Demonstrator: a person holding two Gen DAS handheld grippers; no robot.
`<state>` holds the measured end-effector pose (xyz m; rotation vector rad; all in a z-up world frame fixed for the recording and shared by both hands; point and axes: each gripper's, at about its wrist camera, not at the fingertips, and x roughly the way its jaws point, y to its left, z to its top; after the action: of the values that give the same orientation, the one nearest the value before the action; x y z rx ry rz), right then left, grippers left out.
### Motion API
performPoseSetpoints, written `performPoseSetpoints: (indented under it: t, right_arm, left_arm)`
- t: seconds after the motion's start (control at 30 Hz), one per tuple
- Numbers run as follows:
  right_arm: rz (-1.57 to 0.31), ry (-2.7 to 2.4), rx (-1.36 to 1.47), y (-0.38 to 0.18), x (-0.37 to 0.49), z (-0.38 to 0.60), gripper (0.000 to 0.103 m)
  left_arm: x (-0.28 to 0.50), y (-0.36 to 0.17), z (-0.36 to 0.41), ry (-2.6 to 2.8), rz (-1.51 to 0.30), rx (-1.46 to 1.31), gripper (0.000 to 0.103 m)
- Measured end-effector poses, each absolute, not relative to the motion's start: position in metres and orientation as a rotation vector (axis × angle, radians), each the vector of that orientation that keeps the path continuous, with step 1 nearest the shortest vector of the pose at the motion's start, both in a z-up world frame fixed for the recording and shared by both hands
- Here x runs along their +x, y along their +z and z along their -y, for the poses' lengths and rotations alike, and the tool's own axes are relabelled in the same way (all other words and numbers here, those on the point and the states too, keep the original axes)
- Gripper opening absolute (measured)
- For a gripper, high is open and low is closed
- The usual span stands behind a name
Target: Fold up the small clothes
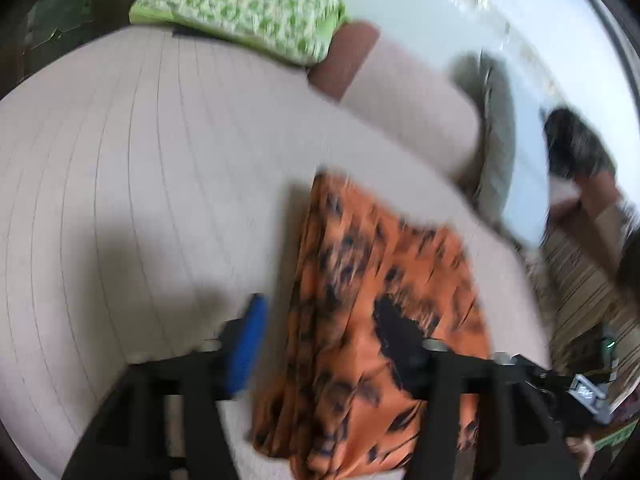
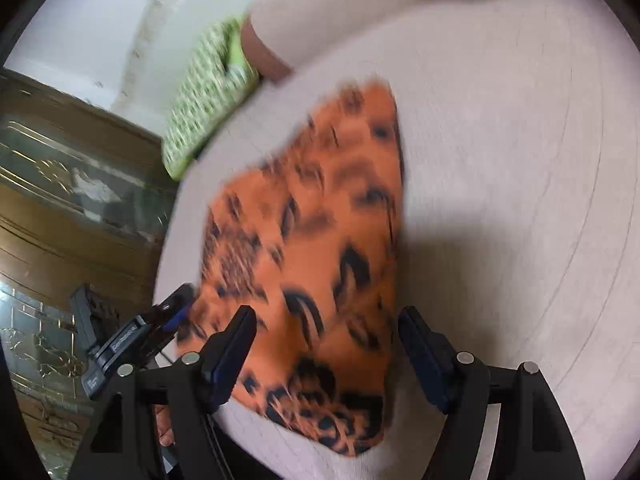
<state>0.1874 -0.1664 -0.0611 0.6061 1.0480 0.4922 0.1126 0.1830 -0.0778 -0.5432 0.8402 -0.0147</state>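
While both grippers straddle it, orange animal-print garment point(image 2: 312, 264) lies on the pale sofa seat point(image 2: 520, 160), near the front edge.

Right gripper point(image 2: 326, 344): jaws spread wide, nothing btwn them but cloth below; looks poised over the near end of the garment, prob. to pinch an edge for a fold. Left gripper point(image 1: 320, 344): blue-padded finger point(image 1: 248, 344) sits on bare seat just beside the cloth's edge, other finger over the print, so jaws apart w/ the edge running btwn them, not yet clamped as far as blur lets me tell. In right-wrist view the left tool reaches the cloth's corner from the side. Green patterned cushion point(image 1: 244, 12) sits well apart at the back, out of the way. Both frames motion-blurred, so contact w/ fabric unclear.
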Motion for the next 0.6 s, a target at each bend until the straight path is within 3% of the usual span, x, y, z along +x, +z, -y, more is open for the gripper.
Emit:
performPoseSetpoints:
  t: [0.2, 0.37, 0.43, 0.5, 0.6]
  right_arm:
    - [-1.093, 0.543, 0.648, -0.070, 0.224, 0.168, 0.078]
    - [-1.136, 0.564, 0.669, -0.090, 0.244, 0.137, 0.079]
    - [-1.179, 0.582, 0.668, -0.103, 0.248, 0.128, 0.079]
    - [-1.181, 0.582, 0.603, -0.105, 0.246, 0.117, 0.076]
    - [-1.145, 0.575, 0.493, -0.091, 0.242, 0.107, 0.044]
  left_arm:
    - [0.156, -0.093, -0.183, -0.113, -0.978, -0.493, 0.072]
    - [0.174, -0.141, -0.184, -0.096, -1.125, -0.542, 0.072]
    - [0.173, -0.135, -0.179, -0.147, -1.112, -0.540, 0.040]
    - [0.172, -0.135, -0.177, -0.164, -1.106, -0.552, 0.029]
    - [0.171, -0.128, -0.171, -0.154, -1.069, -0.502, 0.024]
